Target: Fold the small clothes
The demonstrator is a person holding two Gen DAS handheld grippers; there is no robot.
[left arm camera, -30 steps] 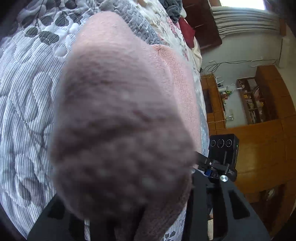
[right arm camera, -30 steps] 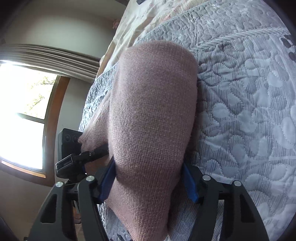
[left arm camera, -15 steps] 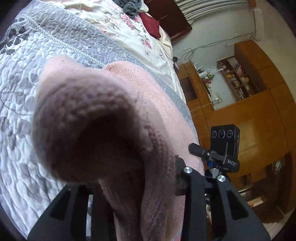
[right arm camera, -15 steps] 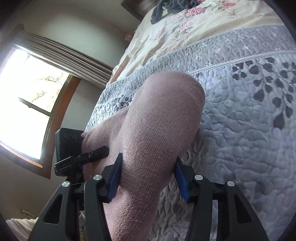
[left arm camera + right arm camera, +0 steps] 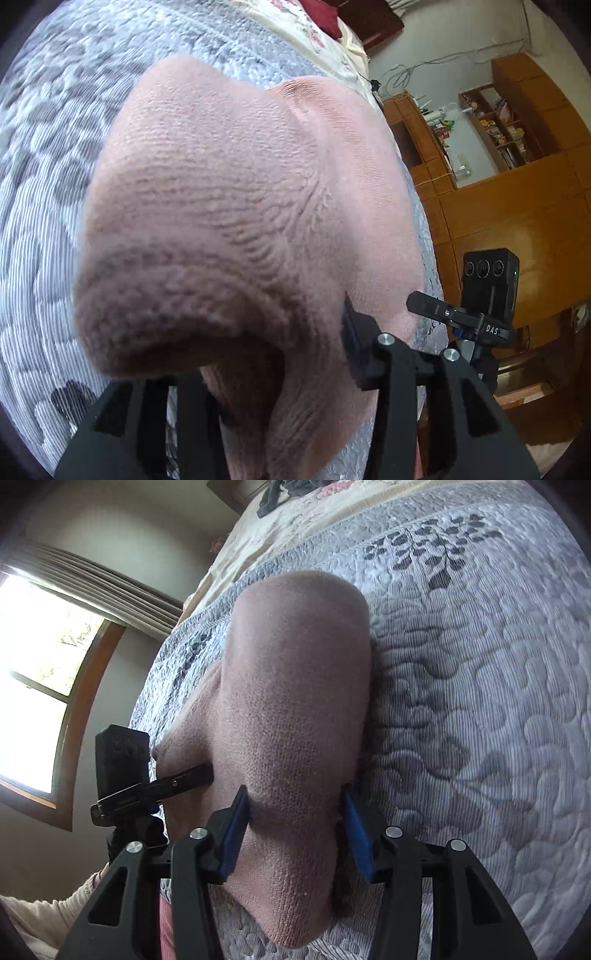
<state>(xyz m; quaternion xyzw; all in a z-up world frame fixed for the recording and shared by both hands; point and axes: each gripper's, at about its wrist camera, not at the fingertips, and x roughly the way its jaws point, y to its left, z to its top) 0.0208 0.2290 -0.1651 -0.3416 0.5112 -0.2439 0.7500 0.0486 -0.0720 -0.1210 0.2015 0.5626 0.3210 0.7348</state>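
Note:
A dusty-pink knitted garment (image 5: 236,206) fills most of the left wrist view, bulging over the fingers and draping onto the grey quilted bedspread (image 5: 44,192). My left gripper (image 5: 280,354) is shut on a thick fold of it; only the right pad shows, the left one is buried in the knit. In the right wrist view the same pink garment (image 5: 295,701) runs up from between the blue pads (image 5: 354,834). My right gripper (image 5: 295,823) is shut on that end. The other gripper's camera block (image 5: 122,760) shows at the garment's left.
The grey leaf-patterned bedspread (image 5: 480,701) spreads to the right, with a floral sheet (image 5: 295,520) and dark clothes beyond. A window (image 5: 33,672) lies left. Wooden cabinets and shelves (image 5: 509,177) stand past the bed's edge. A light sleeve (image 5: 44,919) shows low left.
Both grippers have tipped and swung with the garment still held; the cloth now lies lower toward the bedspread, and the fold in the left gripper has spread wider across the view.

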